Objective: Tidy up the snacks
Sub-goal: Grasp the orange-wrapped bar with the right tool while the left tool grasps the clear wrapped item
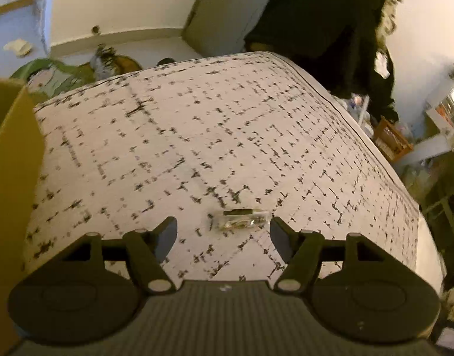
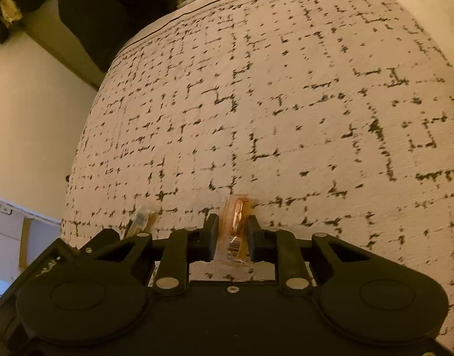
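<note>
In the left wrist view my left gripper (image 1: 224,231) is open, its black fingers wide apart just above the patterned rug (image 1: 227,136). A small clear-wrapped snack (image 1: 244,219) lies on the rug between the fingertips, nearer the right one. In the right wrist view my right gripper (image 2: 233,227) is shut on an orange-tinted clear snack packet (image 2: 237,219) with a barcode, held edge-on over the rug (image 2: 286,103). Another clear-wrapped snack (image 2: 141,218) lies on the rug to the left, beside the other gripper's black body (image 2: 87,246).
A cardboard box (image 1: 10,160) stands at the left edge of the rug. A person in dark clothes (image 1: 324,20) is at the far side. Green bags and clutter (image 1: 57,74) lie beyond the rug's far-left corner; a crate (image 1: 390,139) sits at right.
</note>
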The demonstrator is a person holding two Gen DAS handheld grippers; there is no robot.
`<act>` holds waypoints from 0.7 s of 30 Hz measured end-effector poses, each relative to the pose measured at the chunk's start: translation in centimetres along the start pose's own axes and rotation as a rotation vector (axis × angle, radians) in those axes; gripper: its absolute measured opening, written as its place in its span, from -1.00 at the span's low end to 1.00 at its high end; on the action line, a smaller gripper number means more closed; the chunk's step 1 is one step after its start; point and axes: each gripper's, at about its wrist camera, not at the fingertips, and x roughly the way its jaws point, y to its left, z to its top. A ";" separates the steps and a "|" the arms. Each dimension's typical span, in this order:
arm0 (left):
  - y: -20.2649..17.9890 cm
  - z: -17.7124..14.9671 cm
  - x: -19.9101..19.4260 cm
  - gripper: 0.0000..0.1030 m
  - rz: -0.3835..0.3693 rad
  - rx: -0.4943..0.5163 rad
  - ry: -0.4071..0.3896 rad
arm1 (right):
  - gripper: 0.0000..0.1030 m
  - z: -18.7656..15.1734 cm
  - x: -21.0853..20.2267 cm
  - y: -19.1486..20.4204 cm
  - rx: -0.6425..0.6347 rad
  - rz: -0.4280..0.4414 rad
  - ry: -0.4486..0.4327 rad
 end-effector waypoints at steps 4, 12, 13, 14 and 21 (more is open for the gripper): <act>-1.1 0.1 1.2 0.32 0.015 0.053 0.024 | -0.58 0.2 0.2 -0.6 0.028 -0.009 -0.003; -2.8 -0.6 3.9 0.33 0.077 0.184 0.093 | -0.51 0.6 0.5 -1.0 0.057 -0.004 -0.011; -2.8 -0.6 4.2 0.33 0.097 0.186 0.095 | -0.50 0.7 0.5 -1.0 0.055 -0.004 -0.011; -2.9 -0.5 4.6 0.33 0.117 0.187 0.096 | -0.50 0.7 0.5 -1.0 0.053 -0.004 -0.011; -4.3 0.1 6.5 0.33 0.148 0.232 0.052 | -0.49 1.2 0.8 -1.1 0.037 0.006 -0.029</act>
